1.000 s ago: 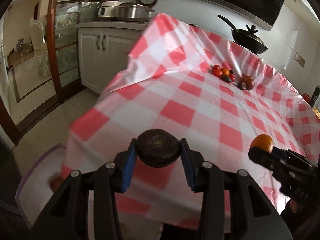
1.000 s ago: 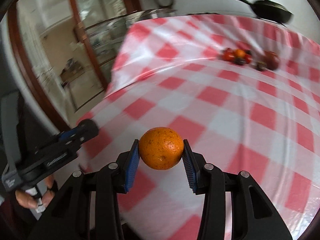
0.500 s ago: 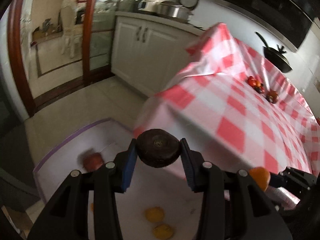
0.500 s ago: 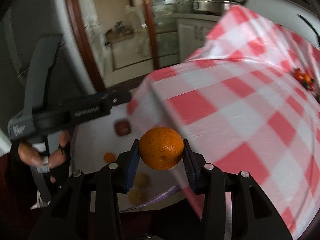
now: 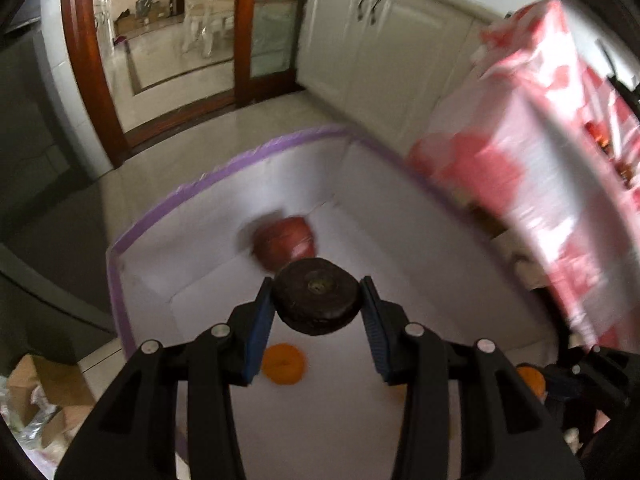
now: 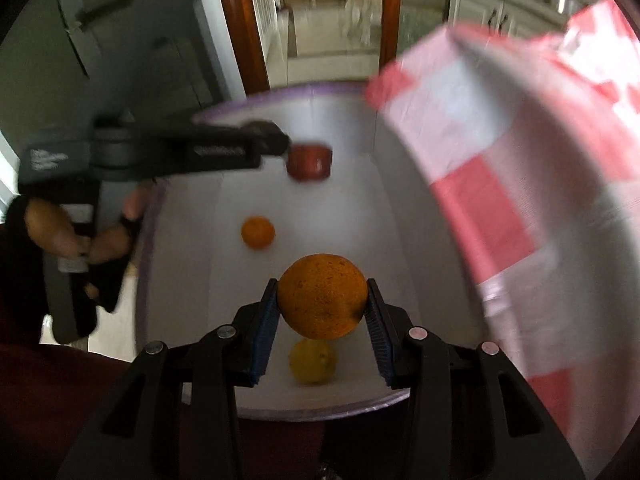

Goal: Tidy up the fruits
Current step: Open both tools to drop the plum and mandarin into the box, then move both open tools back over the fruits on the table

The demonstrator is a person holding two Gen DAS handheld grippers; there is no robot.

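Two grippers (image 5: pixel 316 312) (image 6: pixel 322 322) (loaded) — above bin rim (image 6: pixel 256 98)

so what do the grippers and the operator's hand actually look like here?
Both the left gripper and the right gripper are matte black, with silver pivot screws and ribbed blue pads. The left unit's body carries blurred white lettering. The left hand is bare above a dark cuff. No cables visible.

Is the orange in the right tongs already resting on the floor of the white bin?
No: the orange is clamped in the right tongs, above the white bin and a lemon.
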